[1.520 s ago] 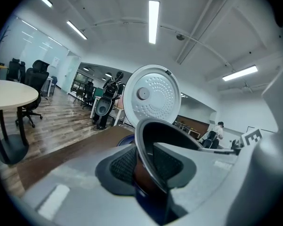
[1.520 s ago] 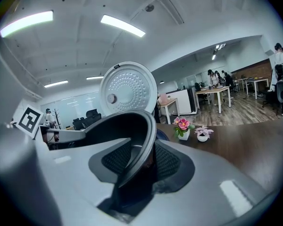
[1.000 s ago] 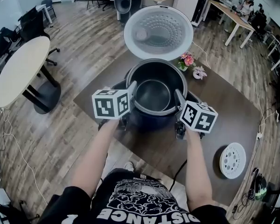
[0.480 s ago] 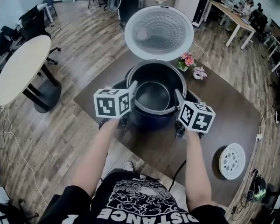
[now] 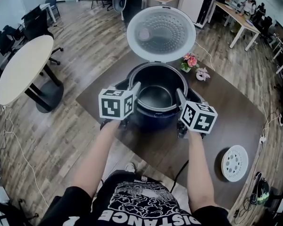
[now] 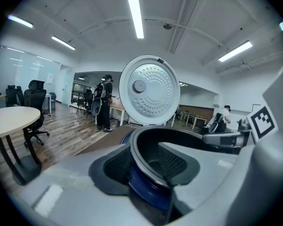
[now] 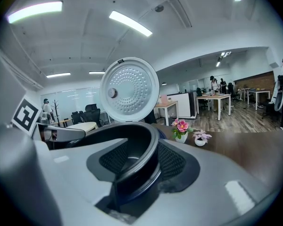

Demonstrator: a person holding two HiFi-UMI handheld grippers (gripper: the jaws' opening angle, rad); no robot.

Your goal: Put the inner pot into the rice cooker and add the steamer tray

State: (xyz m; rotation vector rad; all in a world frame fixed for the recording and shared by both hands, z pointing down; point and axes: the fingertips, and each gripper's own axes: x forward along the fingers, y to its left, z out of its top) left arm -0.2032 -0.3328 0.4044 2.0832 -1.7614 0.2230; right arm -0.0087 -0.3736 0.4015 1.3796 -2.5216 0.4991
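The dark inner pot (image 5: pixel 155 97) sits inside the dark blue rice cooker (image 5: pixel 153 120), whose white lid (image 5: pixel 161 33) stands open behind it. My left gripper (image 5: pixel 134 89) straddles the pot's left rim and my right gripper (image 5: pixel 180 97) straddles its right rim. In the left gripper view the rim (image 6: pixel 132 147) runs between the pads of the left gripper (image 6: pixel 144 164), with a gap on the inner side. The right gripper (image 7: pixel 142 161) shows the same around the rim (image 7: pixel 153 147). Both pairs of jaws are opening. The white perforated steamer tray (image 5: pixel 235 163) lies on the table at the right.
The cooker stands on a brown table (image 5: pixel 226 117). A small pot of pink flowers (image 5: pixel 189 60) and a second small plant (image 5: pixel 201 73) stand right of the cooker. A black cable (image 5: pixel 181 171) hangs off the near edge. A round white table (image 5: pixel 21 69) stands at the left.
Both marker cubes have rolled a little and the pot sits slightly lower in the cooker. The hands stay in the same place at the rim.
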